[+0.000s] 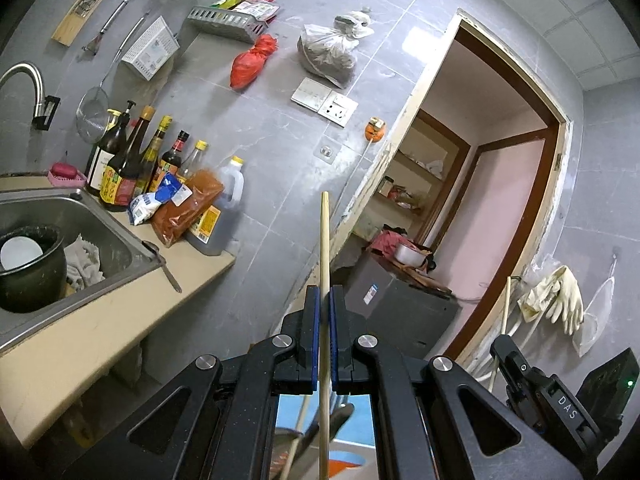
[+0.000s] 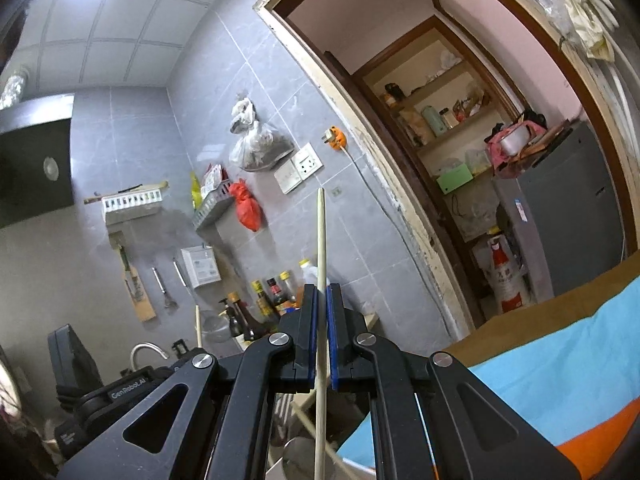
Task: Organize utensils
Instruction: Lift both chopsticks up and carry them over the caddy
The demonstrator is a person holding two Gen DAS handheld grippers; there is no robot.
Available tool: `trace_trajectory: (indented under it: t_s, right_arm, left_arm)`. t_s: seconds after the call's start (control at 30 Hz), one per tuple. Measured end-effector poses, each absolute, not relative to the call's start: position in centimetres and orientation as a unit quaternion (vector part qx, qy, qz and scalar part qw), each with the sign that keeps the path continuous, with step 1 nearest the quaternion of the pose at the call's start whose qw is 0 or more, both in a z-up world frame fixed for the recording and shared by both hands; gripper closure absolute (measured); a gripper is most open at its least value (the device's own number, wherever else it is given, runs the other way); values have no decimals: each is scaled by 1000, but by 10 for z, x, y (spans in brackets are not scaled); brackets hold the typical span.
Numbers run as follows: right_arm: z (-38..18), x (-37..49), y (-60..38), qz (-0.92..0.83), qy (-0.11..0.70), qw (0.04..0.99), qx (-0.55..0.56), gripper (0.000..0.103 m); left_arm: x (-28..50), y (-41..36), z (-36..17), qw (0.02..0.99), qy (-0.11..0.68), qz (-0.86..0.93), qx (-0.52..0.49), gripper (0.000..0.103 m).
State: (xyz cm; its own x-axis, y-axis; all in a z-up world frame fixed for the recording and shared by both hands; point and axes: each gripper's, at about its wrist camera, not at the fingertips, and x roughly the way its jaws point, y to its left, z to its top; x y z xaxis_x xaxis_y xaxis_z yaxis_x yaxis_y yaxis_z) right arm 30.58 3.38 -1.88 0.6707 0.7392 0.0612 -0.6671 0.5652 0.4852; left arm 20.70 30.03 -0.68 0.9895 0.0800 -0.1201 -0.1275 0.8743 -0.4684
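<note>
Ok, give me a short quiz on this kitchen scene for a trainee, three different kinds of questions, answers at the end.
1. True or false: the left gripper is shut on a chopstick.
2. Multiple choice: in the left wrist view, what hangs on the wall between the grey basket and the wall switch? A) a blue towel B) a red bag C) a kettle
3. Fill in: the right gripper grips a second chopstick, whose tip points ___.

Key: 1 true; 2 B; 3 upward, past the fingers.
</note>
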Motion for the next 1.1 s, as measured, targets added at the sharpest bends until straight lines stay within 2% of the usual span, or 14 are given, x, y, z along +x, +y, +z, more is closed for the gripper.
trace_trajectory:
  t_s: [0.4, 1.1]
  right_arm:
    - [-35, 301, 61, 381, 70, 906, 172, 100]
    - [-57, 277, 67, 356, 86, 926, 88, 100]
  left_arm:
    - [220, 274, -25, 982, 50, 69, -171, 101]
    - [208, 251, -63, 986, 62, 92, -122, 101]
